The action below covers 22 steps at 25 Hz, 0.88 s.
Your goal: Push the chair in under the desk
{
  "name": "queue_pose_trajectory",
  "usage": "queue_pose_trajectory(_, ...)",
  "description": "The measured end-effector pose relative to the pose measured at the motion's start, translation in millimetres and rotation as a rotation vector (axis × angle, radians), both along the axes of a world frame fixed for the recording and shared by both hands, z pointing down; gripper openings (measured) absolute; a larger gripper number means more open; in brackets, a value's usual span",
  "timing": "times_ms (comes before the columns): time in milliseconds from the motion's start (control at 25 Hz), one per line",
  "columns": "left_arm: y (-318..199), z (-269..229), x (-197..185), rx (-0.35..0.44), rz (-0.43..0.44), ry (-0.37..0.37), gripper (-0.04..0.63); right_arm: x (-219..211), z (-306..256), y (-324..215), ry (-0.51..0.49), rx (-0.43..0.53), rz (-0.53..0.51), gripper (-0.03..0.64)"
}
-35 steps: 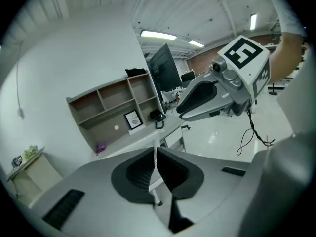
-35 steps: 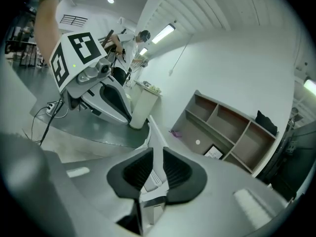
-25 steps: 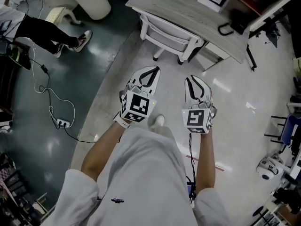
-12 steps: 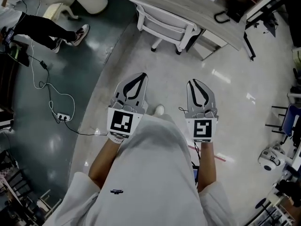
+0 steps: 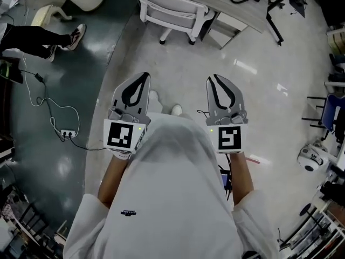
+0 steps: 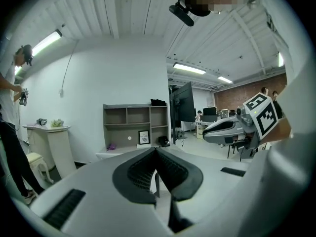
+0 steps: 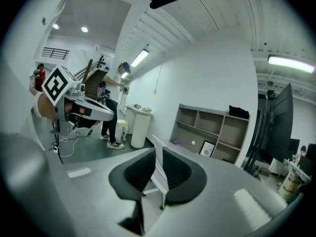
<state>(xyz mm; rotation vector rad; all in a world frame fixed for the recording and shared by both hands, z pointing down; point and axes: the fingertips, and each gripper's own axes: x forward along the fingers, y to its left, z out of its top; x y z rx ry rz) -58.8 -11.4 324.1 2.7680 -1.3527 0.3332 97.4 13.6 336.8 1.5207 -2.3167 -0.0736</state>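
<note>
Chair (image 5: 172,11) is at top of head view, back twd the person, seat in under desk (image 5: 242,7) edge, base legs out on pale floor (image 5: 178,63). It's well apart from both grippers.

L gripper (image 5: 141,80): jaws fully together, nothing btwn them. R gripper (image 5: 215,81): jaws have just been closing, now only a thin slit left, nothing held. In R gripper view the far chair shows thru that slit.

The 2 grippers are side by side but apart, in front of the person's torso, both aimed twd chair and desk, each with its marker cube nearest the person. Shoe tips (image 5: 176,110) show btwn them.

Shelf unit (image 7: 212,127) stands against the white wall behind the desk, w/ a small framed pic in 1 lower cubby. To its left is a white pedestal (image 7: 139,127).

Left of head view the floor is dark; a power strip (image 5: 67,135) lies there w/ a cable (image 5: 51,109) looping off it. A bystander's legs (image 5: 38,36), in dark trousers and sneakers, are at top left.
</note>
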Motion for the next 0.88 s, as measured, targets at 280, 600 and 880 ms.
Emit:
queue_pose_trajectory(280, 6, -3, 10, -0.039, 0.018, 0.046, 0.008, -9, -14, -8, -0.041, 0.031, -0.011, 0.041)
queue_pose_trajectory(600, 1, -12, 14, -0.025, 0.032, 0.070, 0.008, -6, -15, -7, -0.022, 0.074, 0.015, 0.041)
queue_pose_trajectory(880, 1, -15, 16, -0.035, 0.049, 0.088, 0.008, -15, -12, -5, -0.076, 0.048, -0.003, 0.041)
